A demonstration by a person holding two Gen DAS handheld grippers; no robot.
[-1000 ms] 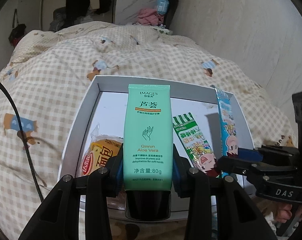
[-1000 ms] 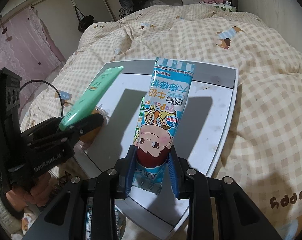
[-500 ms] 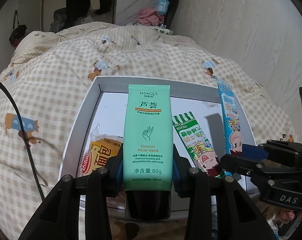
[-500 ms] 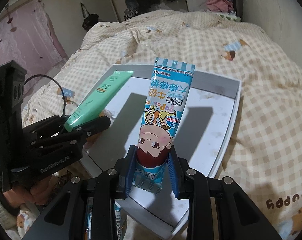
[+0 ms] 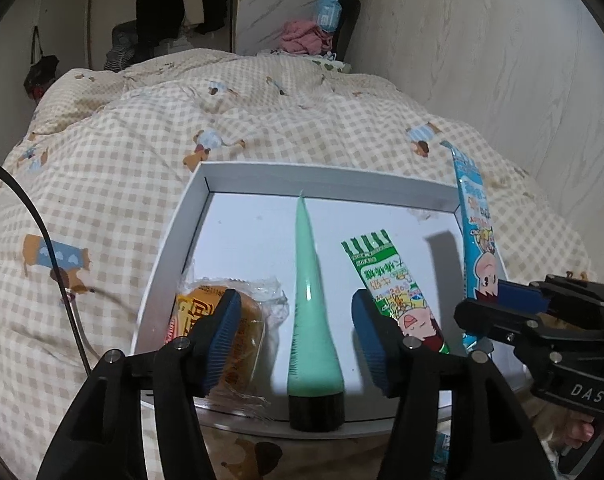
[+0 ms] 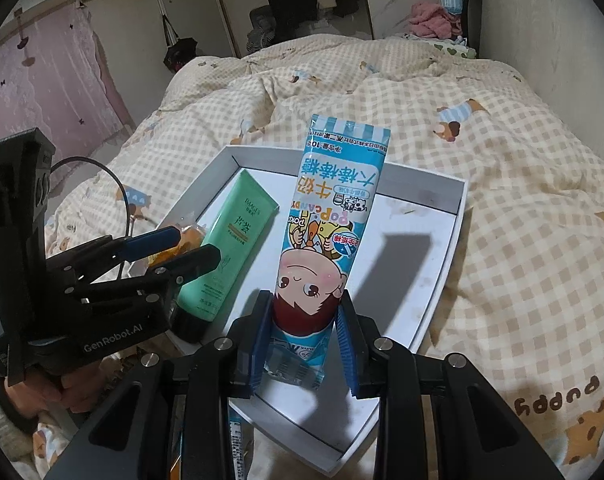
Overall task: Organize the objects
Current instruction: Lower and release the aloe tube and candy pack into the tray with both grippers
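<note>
The left gripper (image 5: 296,330) is opening — its fingers (image 5: 222,332) clear of the green tube (image 5: 313,320) lying in the white tray (image 5: 170,240) on the bed (image 5: 102,160). The right gripper (image 6: 303,338) grips a blue candy packet (image 6: 325,232) above the tray's near edge — beside the tube.

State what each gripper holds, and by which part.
Left gripper: nothing, its fingers opening around the green tube. Right gripper: blue candy packet, by its lower end.
</note>
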